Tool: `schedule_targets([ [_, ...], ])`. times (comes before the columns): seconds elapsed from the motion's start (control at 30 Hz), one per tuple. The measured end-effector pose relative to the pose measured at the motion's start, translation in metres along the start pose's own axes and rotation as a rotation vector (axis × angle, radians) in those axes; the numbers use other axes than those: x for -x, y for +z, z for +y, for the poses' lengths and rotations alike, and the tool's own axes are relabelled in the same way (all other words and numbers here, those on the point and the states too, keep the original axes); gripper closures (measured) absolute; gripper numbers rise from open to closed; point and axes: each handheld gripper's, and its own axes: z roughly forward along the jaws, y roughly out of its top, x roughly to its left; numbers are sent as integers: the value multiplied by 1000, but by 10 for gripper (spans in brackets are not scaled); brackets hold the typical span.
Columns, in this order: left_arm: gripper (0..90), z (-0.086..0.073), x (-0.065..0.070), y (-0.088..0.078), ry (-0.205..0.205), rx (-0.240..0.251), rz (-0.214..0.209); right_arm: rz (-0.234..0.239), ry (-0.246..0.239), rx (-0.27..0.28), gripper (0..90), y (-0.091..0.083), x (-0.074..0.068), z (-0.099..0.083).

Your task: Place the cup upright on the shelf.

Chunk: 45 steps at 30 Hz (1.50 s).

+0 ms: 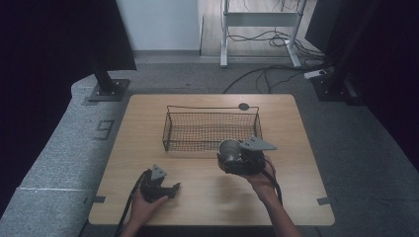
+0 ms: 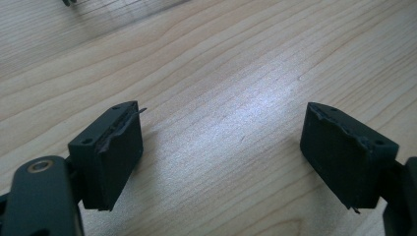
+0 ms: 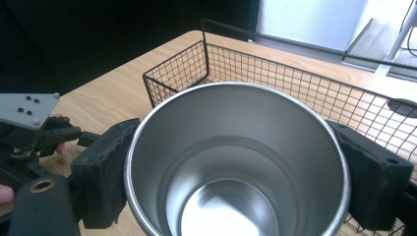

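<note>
On the wooden bench (image 1: 207, 192) stands a black wire mesh basket (image 1: 210, 129), set toward the far side and roughly centred. The right hand-held gripper (image 1: 228, 157) is held just in front of the basket's near wall, and its 2 black jaws are clenched on a metal cup (image 1: 228, 150), 1 jaw on each side of the rim. In the right gripper view the cup (image 3: 236, 162) is seen from its open mouth, its shiny inside bare down to the bottom, with the basket (image 3: 275, 73) just beyond it and the right hand-held gripper (image 3: 236, 179) pressing its pads against the cup's outer wall. From the high view the cup appears tilted, with its mouth turned toward the left side of the bench; whether it touches the bench cannot be told. The left hand-held gripper (image 1: 168, 190) is low over the near left part of the bench, well apart from the cup and the basket, with the person's left hand (image 1: 146, 205) behind it. In the left gripper view the left hand-held gripper (image 2: 221, 162) is released, its 2 jaws spread wide with bare wood grain between them.
</note>
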Motion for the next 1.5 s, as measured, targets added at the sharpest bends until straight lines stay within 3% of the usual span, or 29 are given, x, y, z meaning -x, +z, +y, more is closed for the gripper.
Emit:
schedule_targets([
  [0.77, 163, 0, 0, 0, -1, 0, 0, -25, 32, -2, 134, 9, 22, 18],
  [1.5, 163, 0, 0, 0, -1, 0, 0, -31, 32, -16, 134, 21, 27, 35],
])
